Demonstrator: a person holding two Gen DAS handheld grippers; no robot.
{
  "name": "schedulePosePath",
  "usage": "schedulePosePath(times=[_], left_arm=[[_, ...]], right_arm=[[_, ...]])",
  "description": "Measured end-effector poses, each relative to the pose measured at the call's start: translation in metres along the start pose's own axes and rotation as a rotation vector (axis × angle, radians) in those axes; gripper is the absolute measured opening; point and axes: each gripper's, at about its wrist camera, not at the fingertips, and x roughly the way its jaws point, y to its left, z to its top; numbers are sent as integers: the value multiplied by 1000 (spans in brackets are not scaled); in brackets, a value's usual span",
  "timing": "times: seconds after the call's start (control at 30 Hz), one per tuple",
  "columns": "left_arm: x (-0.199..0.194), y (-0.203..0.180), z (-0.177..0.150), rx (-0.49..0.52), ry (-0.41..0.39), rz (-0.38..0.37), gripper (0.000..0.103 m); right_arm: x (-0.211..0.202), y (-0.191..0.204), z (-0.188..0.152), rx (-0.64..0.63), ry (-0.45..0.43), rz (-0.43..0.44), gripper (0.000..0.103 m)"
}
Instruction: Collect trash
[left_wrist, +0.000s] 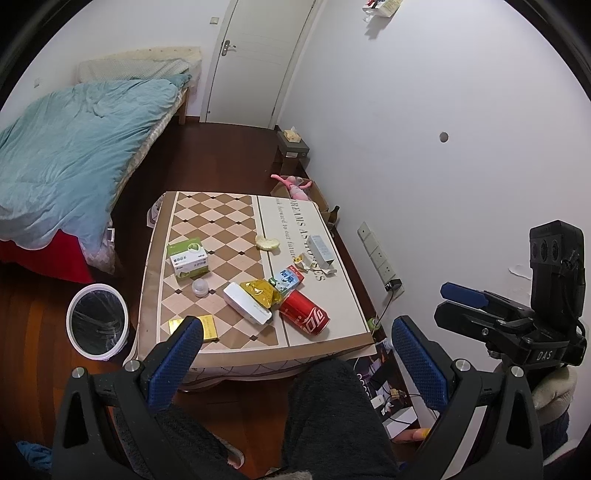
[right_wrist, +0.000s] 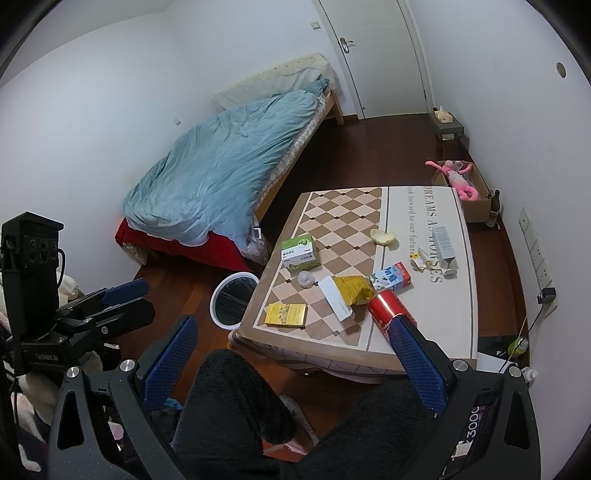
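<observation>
Two grippers wait above the person's knees, nothing picked up yet.

Both the left gripper (left_wrist: 295, 354) and right gripper (right_wrist: 295, 350) hang wide open and empty, short of the table's (left_wrist: 236, 356) near edge. The Coca-Cola can (left_wrist: 304, 312) lies sideways near the near right corner; a clumsy pinch could roll it off, away from the bin (left_wrist: 98, 322) beside the left edge.

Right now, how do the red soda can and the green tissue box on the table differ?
The red soda can is a shiny cylinder; the green tissue box is a squat carton in green and white. The can lies on its side near the table's near edge; the box rests flat, farther back on the checkered part. The can lies right next to the yellow snack bag; the box stands apart from the pile. Both sit on the table, untouched.
</observation>
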Motion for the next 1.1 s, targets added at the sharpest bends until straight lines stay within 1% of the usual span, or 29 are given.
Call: schedulePosePath(times=[1.1], left_arm=[[-8, 10, 1, 3, -18, -10, 103]], right_arm=[[-1, 5, 1, -6, -9, 14, 103]])
